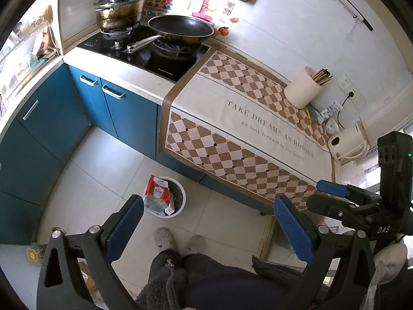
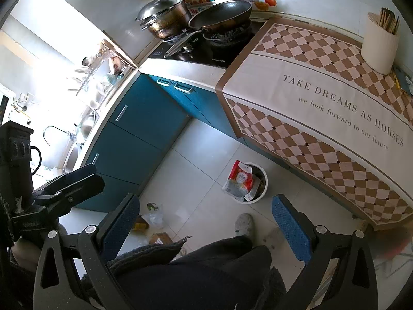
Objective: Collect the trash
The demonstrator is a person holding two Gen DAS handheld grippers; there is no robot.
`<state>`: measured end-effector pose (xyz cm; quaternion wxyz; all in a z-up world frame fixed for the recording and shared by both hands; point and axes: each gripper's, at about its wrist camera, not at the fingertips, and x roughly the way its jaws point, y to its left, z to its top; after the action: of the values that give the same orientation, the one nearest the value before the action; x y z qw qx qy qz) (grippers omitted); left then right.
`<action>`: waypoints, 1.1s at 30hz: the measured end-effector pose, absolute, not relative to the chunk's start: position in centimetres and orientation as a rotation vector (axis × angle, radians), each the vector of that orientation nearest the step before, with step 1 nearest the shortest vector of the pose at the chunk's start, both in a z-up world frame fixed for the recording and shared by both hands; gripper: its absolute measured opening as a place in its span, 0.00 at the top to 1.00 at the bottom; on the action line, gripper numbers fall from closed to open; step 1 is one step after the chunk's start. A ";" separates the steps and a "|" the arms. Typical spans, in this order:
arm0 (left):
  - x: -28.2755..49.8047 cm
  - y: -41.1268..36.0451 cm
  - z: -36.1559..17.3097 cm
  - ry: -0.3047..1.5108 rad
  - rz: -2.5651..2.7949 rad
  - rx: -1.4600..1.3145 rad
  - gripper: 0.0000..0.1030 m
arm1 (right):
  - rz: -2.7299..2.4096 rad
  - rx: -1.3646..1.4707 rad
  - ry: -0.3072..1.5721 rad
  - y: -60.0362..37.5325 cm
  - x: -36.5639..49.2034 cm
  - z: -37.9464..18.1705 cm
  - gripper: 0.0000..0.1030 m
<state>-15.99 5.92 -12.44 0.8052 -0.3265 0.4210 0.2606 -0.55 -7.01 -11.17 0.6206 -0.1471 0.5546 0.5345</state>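
A small white trash bin (image 1: 180,201) stands on the tiled floor by the blue cabinets, with a red-and-white plastic package (image 1: 156,193) sticking out over its rim. It also shows in the right wrist view (image 2: 263,183) with the package (image 2: 240,178). My left gripper (image 1: 209,222) is open and empty, held above the floor near the bin. My right gripper (image 2: 206,222) is open and empty too; it shows at the right of the left wrist view (image 1: 333,193). Loose litter lies on the floor: a clear plastic wrapper (image 2: 155,218) and a cardboard piece (image 2: 160,237).
The counter carries a checked cloth (image 1: 232,118), a white chopstick holder (image 1: 304,87), a kettle (image 1: 346,142), and a stove with a pan (image 1: 180,29) and a pot (image 1: 120,10). The person's slippered feet (image 1: 178,240) stand by the bin. A sink (image 2: 77,139) is at the left.
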 end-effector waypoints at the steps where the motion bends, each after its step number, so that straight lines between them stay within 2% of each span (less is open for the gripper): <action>1: -16.1 6.0 -12.5 0.903 0.556 -0.697 0.00 | 1.231 -0.342 1.275 -7.1 -0.5 -11.2 0.00; 33: -16.7 6.2 -12.7 0.908 0.536 -0.693 0.00 | 1.254 -0.373 1.282 -7.8 -0.8 -11.5 0.00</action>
<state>-16.71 6.23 -12.66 0.8074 -0.3239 0.4246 0.2507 -0.79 -7.85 -11.52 0.6090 -0.1614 0.5550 0.5431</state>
